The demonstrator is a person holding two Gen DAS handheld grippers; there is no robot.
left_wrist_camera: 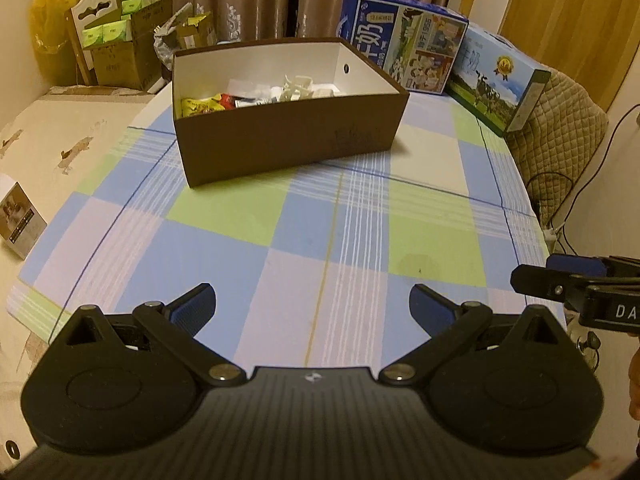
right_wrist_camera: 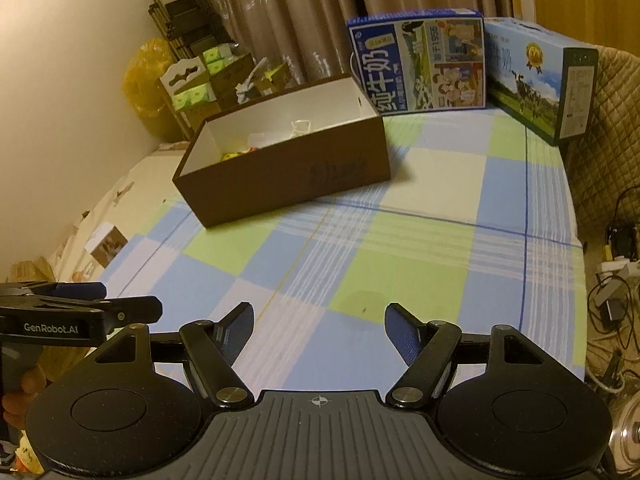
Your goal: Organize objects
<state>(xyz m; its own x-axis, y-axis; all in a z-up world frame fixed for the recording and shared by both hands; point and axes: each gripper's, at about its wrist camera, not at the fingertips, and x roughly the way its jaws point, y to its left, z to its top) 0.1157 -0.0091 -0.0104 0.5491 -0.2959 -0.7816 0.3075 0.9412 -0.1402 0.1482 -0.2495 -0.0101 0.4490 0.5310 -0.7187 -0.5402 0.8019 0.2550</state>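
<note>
Both grippers, left gripper (left_wrist_camera: 312, 308) and right gripper (right_wrist_camera: 319, 330), hover with jaws spread wide, holding nothing, over bare checkered tabletop (left_wrist_camera: 320, 232); farther back sits a brown box (left_wrist_camera: 288, 136) holding small packets (left_wrist_camera: 202, 105); milk cartons (left_wrist_camera: 404, 40) line the far edge.

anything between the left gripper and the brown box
Nothing: only bare checked cloth lies between the left gripper and the brown box, clearest in the left wrist view.

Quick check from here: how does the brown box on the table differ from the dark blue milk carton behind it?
The brown box is plain and dark outside, while the dark blue milk carton carries printed pictures and text. The brown box is open on top with small items inside; the carton is shut. The brown box lies low on the checked cloth; the carton stands taller at the far edge. Both are rectangular cardboard boxes.
</note>
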